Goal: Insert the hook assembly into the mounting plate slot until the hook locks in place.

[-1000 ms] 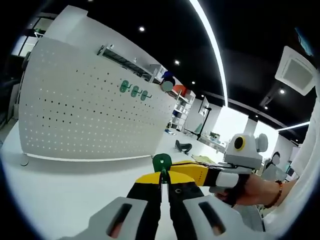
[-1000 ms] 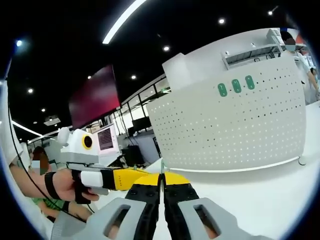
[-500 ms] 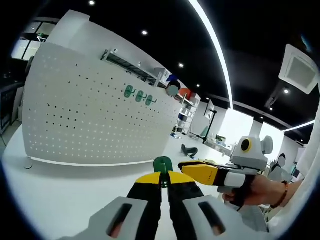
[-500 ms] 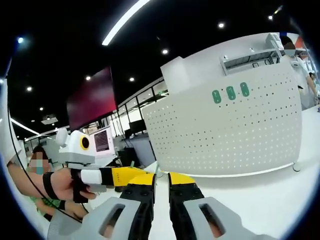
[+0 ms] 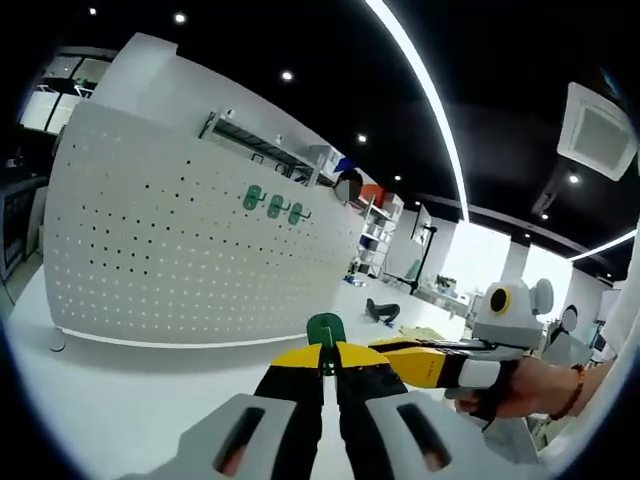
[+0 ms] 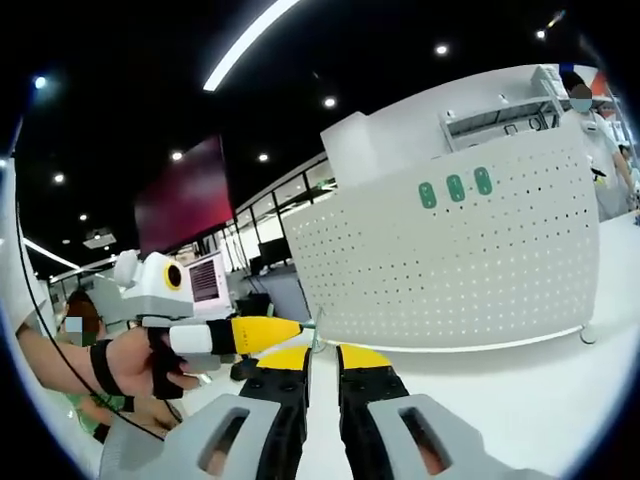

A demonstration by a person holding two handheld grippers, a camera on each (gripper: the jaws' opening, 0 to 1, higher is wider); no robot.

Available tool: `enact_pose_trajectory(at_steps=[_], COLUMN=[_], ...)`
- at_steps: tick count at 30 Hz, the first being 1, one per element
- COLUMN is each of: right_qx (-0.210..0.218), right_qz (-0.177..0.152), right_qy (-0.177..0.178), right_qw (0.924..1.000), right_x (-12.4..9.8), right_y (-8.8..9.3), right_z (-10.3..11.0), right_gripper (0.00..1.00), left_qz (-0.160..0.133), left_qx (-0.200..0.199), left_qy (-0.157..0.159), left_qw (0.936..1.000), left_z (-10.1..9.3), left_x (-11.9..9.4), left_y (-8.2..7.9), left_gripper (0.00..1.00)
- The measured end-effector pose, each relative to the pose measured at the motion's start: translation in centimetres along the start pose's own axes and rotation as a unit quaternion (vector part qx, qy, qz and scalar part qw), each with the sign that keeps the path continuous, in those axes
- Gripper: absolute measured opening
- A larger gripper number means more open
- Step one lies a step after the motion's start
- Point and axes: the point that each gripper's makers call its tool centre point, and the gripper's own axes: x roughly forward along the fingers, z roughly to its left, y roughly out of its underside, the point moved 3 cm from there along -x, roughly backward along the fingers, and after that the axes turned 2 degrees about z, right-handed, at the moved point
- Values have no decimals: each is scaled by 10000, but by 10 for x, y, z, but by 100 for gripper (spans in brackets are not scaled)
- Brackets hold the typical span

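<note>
Long ceiling light strips are seen overhead w/ small round downlights — ceiling otherwise dark. A dark red wall screen is seen at left in the right gripper view, shelving farther back in the left gripper view. A white tabletop is spread below.

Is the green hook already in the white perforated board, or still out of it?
Out. The left gripper holds the green hook before the perforated board.
</note>
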Motion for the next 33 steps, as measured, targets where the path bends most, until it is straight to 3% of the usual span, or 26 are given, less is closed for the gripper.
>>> enact_pose_trajectory(at_steps=[8, 13, 17, 21, 33], right_qx=[-62, -334, -970, -895, -848], right_qz=[-2, 88, 39, 47, 12], right_qy=[-186, -158, -208, -225, -202], right_qw=[9998, 9993, 9951, 9957, 9962], right_x=[8, 8, 8, 6, -2], right_y=[-5, -2, -6, -7, -4], right_z=[9, 8, 8, 7, 0], right_gripper=[4, 1, 0, 0, 0], left_qz=[30, 105, 299, 194, 288], left_qx=[-4, 16, 59, -16, -245], left_qy=[137, 116, 165, 154, 348], left_qw=[9999, 9999, 9994, 9997, 9987], left_z=[-12, -14, -16, -17, -23], left_x=[0, -1, -3, -3, 5], left_y=[1, 4, 9, 7, 12], left_gripper=[3, 3, 3, 3, 4])
